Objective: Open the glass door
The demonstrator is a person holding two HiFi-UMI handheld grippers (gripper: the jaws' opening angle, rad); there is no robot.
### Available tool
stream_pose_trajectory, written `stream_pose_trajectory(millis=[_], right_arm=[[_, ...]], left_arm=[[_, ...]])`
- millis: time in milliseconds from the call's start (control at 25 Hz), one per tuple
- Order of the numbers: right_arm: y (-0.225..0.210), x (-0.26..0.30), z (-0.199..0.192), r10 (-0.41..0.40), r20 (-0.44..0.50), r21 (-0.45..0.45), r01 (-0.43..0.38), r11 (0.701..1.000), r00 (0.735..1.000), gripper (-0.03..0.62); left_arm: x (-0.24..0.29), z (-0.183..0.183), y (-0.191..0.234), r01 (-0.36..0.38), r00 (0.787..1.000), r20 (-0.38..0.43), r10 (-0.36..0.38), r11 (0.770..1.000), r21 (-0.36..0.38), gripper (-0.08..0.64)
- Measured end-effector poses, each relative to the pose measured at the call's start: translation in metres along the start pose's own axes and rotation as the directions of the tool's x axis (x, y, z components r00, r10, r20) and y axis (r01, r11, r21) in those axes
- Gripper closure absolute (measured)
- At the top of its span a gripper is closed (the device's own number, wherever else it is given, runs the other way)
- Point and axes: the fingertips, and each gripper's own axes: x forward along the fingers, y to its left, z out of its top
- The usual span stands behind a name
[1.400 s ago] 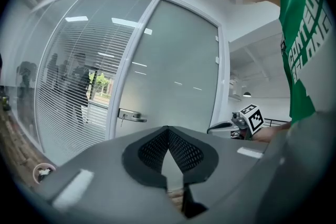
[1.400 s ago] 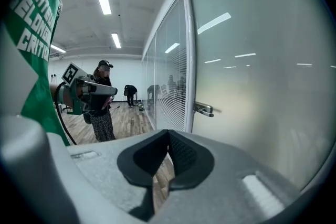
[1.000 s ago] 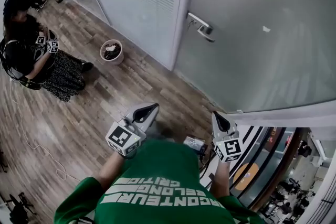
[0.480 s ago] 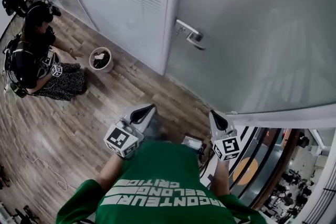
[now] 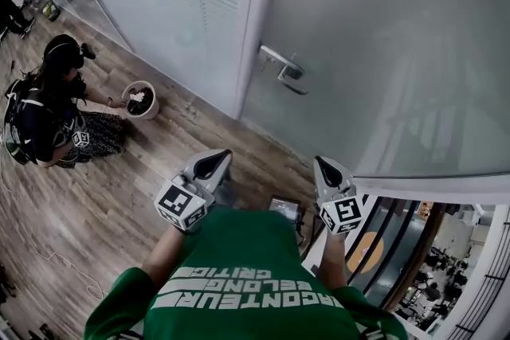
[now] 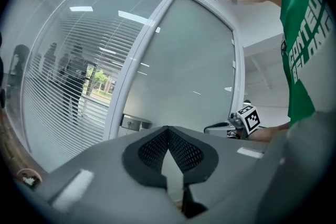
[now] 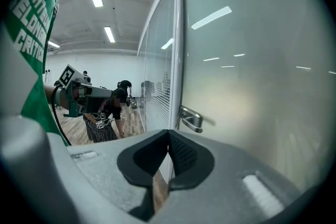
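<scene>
- The head view alone takes in the whole layout. The frosted glass door [image 5: 382, 52] stands closed ahead and to the right. Its lever handle [image 5: 280, 64] sits near the door's left edge, well apart from both tongs.
- The left tongs [image 5: 213, 163] and the right tongs [image 5: 325, 170] are held low in front of a green shirt [image 5: 247, 267], tips toward the door, touching nothing.
- The left gripper view shows its jaws closed tip to tip with nothing between them. The right gripper view shows the same for its own pair.
- Only the right gripper view shows the handle side-on, standing out from the glass.
- Only the left gripper view shows dim figures [image 6: 73, 68] at the slatted blind [image 6: 58, 113]; they are perhaps reflections.
- Count: one door, one handle, two tongs, and one pot [image 5: 140, 99] on the wooden floor [image 5: 183, 147]. One person [image 5: 48, 103] crouches beside the pot, an arm reaching toward it.
</scene>
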Motion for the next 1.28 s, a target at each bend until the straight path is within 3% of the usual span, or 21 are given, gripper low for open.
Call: stream_pose_trajectory(millis=[560,920,1080,1280], right_arm=[[-0.010,0.093,0.018,0.031,-0.058,-0.092,-0.036,0.995,0.998,0.600],[-0.038,0.121,0.014,0.050,-0.106,-0.151,-0.066,0.986,0.993,0.594],[-0.047,0.142,0.005,0.048,-0.177,-0.244,-0.091,0.965,0.983,0.578],[-0.063,0.156,-0.014,0.031,-0.252,-0.295,-0.107,0.950,0.967,0.569]], left_arm=[[0.060,0.011,0.048,0.092,0.996,-0.005,-0.092,0.996,0.016,0.543],[0.090,0.002,0.057,0.076,0.996,-0.044,-0.077,0.997,-0.026,0.543],[0.108,0.000,0.064,0.042,0.997,-0.059,-0.044,0.999,-0.032,0.543],[0.147,-0.019,0.065,0.030,0.993,-0.112,-0.038,0.997,-0.068,0.543]])
